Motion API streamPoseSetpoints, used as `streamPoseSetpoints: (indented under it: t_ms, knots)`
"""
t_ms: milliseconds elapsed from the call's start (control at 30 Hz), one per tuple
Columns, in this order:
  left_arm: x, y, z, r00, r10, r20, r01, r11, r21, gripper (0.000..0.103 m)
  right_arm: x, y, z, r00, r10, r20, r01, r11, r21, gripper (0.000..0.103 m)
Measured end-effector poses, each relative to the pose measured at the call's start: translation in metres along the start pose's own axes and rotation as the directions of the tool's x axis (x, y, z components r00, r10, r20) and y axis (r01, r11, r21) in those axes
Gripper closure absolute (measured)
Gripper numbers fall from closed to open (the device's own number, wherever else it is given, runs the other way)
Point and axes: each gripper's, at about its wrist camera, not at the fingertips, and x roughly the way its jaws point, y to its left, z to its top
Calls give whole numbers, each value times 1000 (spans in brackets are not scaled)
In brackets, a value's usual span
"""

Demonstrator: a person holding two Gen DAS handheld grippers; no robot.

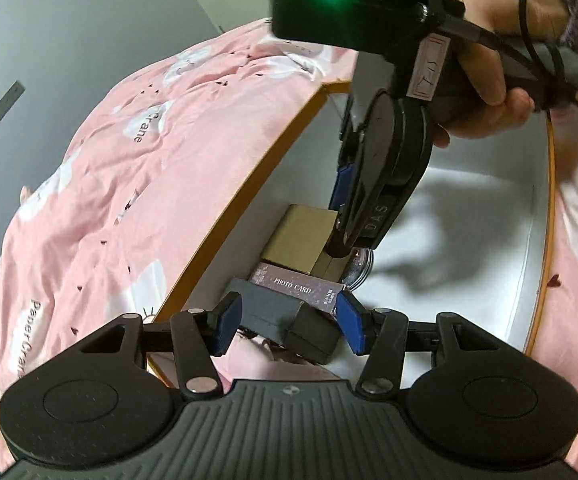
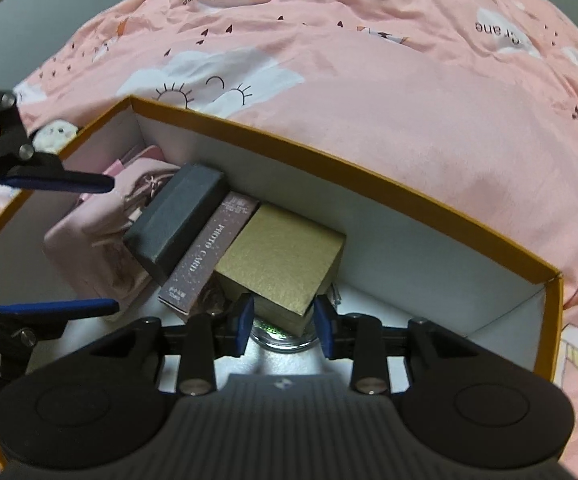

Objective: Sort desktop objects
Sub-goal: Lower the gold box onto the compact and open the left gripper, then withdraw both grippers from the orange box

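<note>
An orange-rimmed white box (image 2: 389, 188) holds a dark grey box (image 2: 177, 212), a mauve "PHOTO CARD" box (image 2: 209, 252), a gold box (image 2: 285, 260) and a pink pouch (image 2: 93, 248). A clear round jar (image 2: 281, 338) lies under the gold box's near corner. My right gripper (image 2: 284, 324) is open, its jaws either side of the gold box's corner above the jar. My left gripper (image 1: 289, 322) is open around the grey box (image 1: 285, 318); the photo card box (image 1: 297, 288) and the gold box (image 1: 301, 236) lie beyond it. The right gripper (image 1: 343, 232) reaches down by the gold box.
The box (image 1: 249, 200) sits on a pink patterned bedsheet (image 1: 109, 200) that surrounds it (image 2: 409, 100). A small white plush (image 2: 55, 134) sits outside the box's left corner. The box's right half shows bare white floor (image 2: 409, 272). A grey wall (image 1: 49, 40) lies beyond.
</note>
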Motion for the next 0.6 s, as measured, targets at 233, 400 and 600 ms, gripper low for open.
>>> streamPoseSetpoints:
  t_ms: [233,400,600]
  knots:
    - [-5,23,-8,1000,-6,-26,2,985,-170,42,-2,20,1,995,-95,-31,88,977,-195,64]
    - [-18,35,-15,1000,-21,-4,19,967,-255,42,2,23,-1,988,-100,-114,64,956,-285,53]
    - [-20,42,-18,1000,-20,20,25,953,-302,42,29,12,6,967,-67,-245,-16,946,-323,41]
